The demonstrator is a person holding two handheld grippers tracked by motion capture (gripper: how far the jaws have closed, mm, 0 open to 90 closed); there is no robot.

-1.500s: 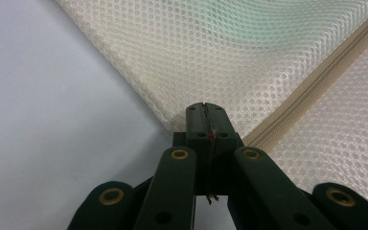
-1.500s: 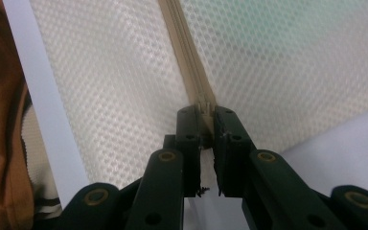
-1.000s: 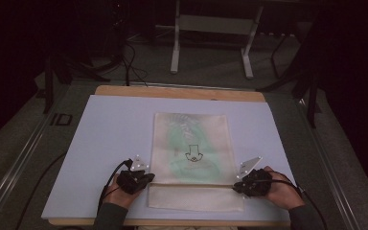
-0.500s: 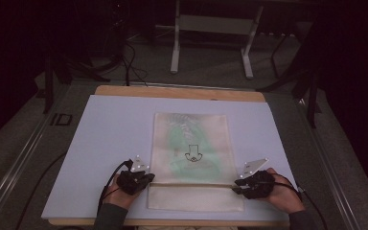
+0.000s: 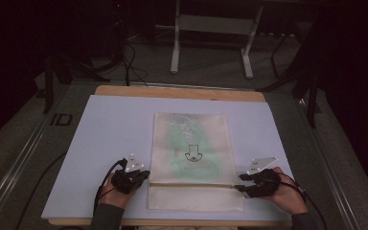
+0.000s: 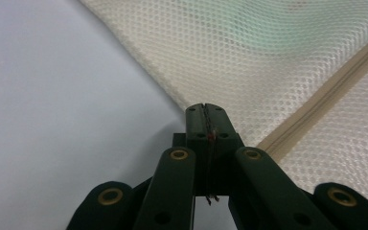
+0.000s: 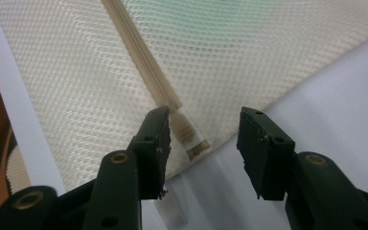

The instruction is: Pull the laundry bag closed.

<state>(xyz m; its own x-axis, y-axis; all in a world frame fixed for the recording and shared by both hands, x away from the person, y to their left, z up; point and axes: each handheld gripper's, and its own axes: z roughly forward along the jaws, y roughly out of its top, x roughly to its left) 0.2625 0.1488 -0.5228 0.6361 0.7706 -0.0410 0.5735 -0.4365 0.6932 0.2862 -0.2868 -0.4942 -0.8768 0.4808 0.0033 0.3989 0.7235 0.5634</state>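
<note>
Mesh bag [image 5: 191, 160] lying flat on the white table cover [image 5: 105, 129], a gripper working at each end of its zipper.

Left gripper [image 6: 206, 112] is sitting with jaws pressed together at the bag's edge, just beside the zipper [image 6: 316, 91]; whether any mesh is pinched between them I cannot tell. Right gripper [image 7: 203, 129] is standing with jaws spread, bracketing the zipper's end tab [image 7: 189, 134] without touching it. Compared with a second ago, the right hand [image 5: 287, 191] has been edging slightly outward while the left has barely been shifting, and the bag is lying where it was. That suggests the right side is lining up to clamp the tab, probably to start pulling the zipper along.
</note>
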